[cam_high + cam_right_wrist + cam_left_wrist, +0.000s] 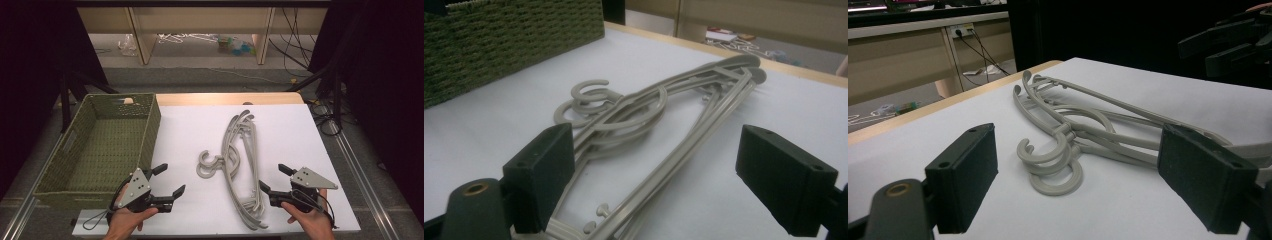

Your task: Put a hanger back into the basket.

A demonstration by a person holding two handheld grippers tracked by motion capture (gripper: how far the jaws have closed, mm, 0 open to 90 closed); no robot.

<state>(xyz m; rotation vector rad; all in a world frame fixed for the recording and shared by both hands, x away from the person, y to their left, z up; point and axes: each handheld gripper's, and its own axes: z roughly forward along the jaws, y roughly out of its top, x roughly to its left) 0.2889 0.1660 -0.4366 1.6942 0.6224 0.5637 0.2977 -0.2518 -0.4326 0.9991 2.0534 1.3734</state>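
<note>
I see the green woven basket (150,131) at the tabletop's left edge with nothing in it. Grey hangers (241,167) lie stacked mid-table. My left gripper (170,179) and right gripper (274,178) sit released near the front edge.

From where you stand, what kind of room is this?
Probably a lab or recording workspace, not a home: a white-topped table ringed by black curtains, loose cables on the floor, and a person holding a left gripper and right gripper, jaws open.

Matt grey plastic hangers (239,160), rough woven green basket (107,145), smooth white tabletop (295,135), matt black jaws
</note>
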